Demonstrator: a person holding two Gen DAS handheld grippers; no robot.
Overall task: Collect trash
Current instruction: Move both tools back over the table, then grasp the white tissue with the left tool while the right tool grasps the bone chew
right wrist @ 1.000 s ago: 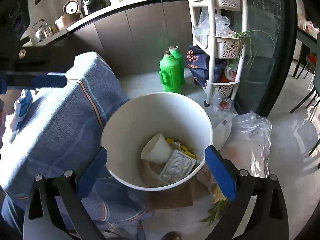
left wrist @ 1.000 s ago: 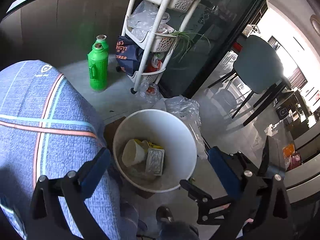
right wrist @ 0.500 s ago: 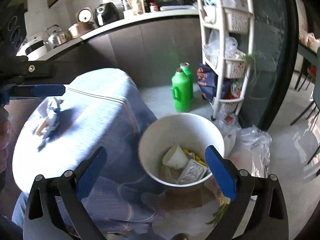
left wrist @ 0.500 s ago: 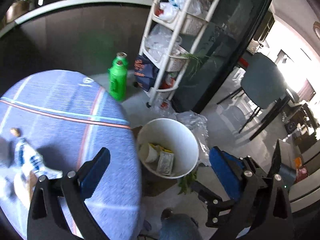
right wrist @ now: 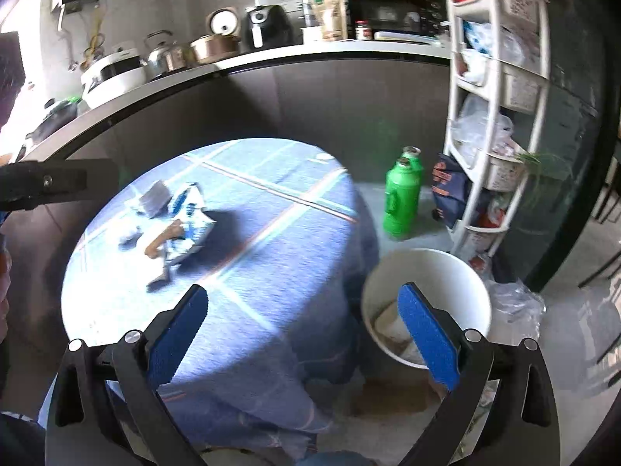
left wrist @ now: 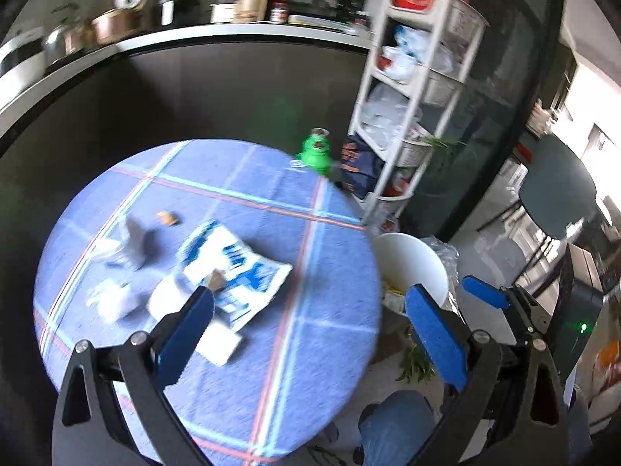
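The trash we are after lies in a loose cluster on the round table (left wrist: 295,349), toward its far-left side: a blue-and-white wrapper (left wrist: 236,268) spread flat, a white cup (left wrist: 167,299) just beside it, a pale flat card (left wrist: 219,343) at the near edge of the pile, a grey folded piece (left wrist: 137,239), some crumpled white scraps (left wrist: 110,303) and a small brown crumb (left wrist: 167,217) a little apart. Motion blur softens all of it, so we cannot say which pieces touch.

Our left gripper (left wrist: 306,330) hangs above the near side of this pile with its blue pads spread wide and nothing between them; we judge it is held open and high so it can come down around whichever piece is picked next. Our right gripper (right wrist: 300,334) is likewise wide open and empty, set off to the side between table and bin (probably to keep out of the left one's way).

The white bin (right wrist: 458,272) stands on the floor right against the tablecloth's edge, already holding some rubbish, a short carry from the pile. Beyond it stand a green flask (right wrist: 401,202) and a white shelf rack (right wrist: 500,116), well clear of our path.

The flat wrapper may be awkward to pinch off the cloth.
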